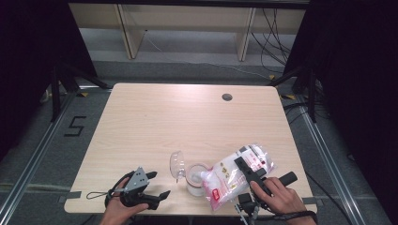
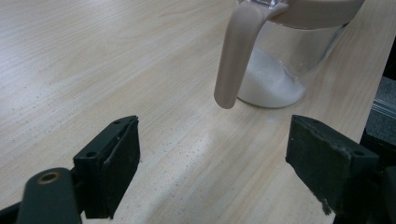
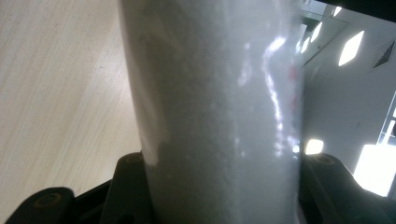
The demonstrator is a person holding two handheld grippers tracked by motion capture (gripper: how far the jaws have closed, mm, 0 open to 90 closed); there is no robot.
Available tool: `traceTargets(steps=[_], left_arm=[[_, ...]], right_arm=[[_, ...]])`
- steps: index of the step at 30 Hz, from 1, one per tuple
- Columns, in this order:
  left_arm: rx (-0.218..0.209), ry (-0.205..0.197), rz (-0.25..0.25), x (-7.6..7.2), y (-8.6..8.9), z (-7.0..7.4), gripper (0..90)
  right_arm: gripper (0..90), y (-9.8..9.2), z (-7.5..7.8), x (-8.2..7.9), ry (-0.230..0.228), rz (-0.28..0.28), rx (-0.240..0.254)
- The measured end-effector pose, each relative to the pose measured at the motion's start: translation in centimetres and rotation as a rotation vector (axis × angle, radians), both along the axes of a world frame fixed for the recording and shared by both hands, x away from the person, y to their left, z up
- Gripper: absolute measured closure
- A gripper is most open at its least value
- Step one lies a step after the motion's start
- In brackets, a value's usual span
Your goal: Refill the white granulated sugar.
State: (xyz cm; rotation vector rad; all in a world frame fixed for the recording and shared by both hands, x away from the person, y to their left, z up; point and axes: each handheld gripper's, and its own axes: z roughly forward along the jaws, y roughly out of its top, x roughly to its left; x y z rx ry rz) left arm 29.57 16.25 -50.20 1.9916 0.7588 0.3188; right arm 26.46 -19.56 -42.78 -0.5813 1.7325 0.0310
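My right claw (image 1: 244,169) pinches a clear bag (image 1: 237,174) of white powder, tilted with its lower corner over the mouth of the lidded jar (image 1: 195,180), which stands on the bench (image 1: 187,117) near its front edge with some white powder inside. My left claw (image 1: 155,183) rests spread and empty just left of the jar, its hinged lid (image 1: 177,164) standing open.

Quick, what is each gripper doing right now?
Left gripper: open, holding nothing, aimed at the clear jar with the beige rim.
Right gripper: closed on the clear plastic bag of white powder.
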Motion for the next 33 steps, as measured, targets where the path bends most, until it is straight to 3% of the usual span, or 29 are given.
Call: traceTargets(steps=[2, 4, 6, 10, 20, 23, 26, 32, 33], left_arm=[[-0.002, 0.0, 0.006, -0.02, -0.04, -0.04, 17.3], [-0.005, 0.0, 0.006, -0.03, -0.12, -0.07, 17.3], [0.005, -0.001, 0.004, -0.04, -0.08, -0.04, 17.3], [-0.006, 0.0, 0.009, -0.04, -0.12, -0.09, 17.3], [0.001, 0.002, 0.006, -0.07, -0.14, -0.07, 17.3], [0.023, -0.003, -0.005, 0.02, 0.0, -0.02, 17.3], [0.018, -0.003, -0.008, 0.04, -0.02, -0.06, 17.3], [0.012, 0.0, 0.001, -0.05, -0.08, -0.04, 17.3], [0.036, -0.005, -0.004, 0.02, 0.06, 0.02, 17.3]], right_arm=[[55.5, -0.04, -0.02, -0.03, 0.008, -0.011, 0.001], [55.6, -0.06, -0.01, 0.14, 0.0, 0.015, 0.001], [55.8, -0.21, -0.09, 0.08, 0.015, -0.012, 0.009], [56.0, -0.3, -0.2, 0.14, 0.017, -0.01, 0.02], [56.3, -0.23, -0.06, 0.02, -0.004, 0.003, 0.013], [56.4, -0.33, -0.03, -0.05, 0.0, -0.002, 0.028], [56.6, -0.23, 0.15, 0.07, -0.008, 0.018, 0.006], [56.8, -0.28, -0.07, -0.04, 0.009, -0.005, 0.024], [56.8, -0.3, -0.11, -0.03, 0.011, -0.004, 0.027]])
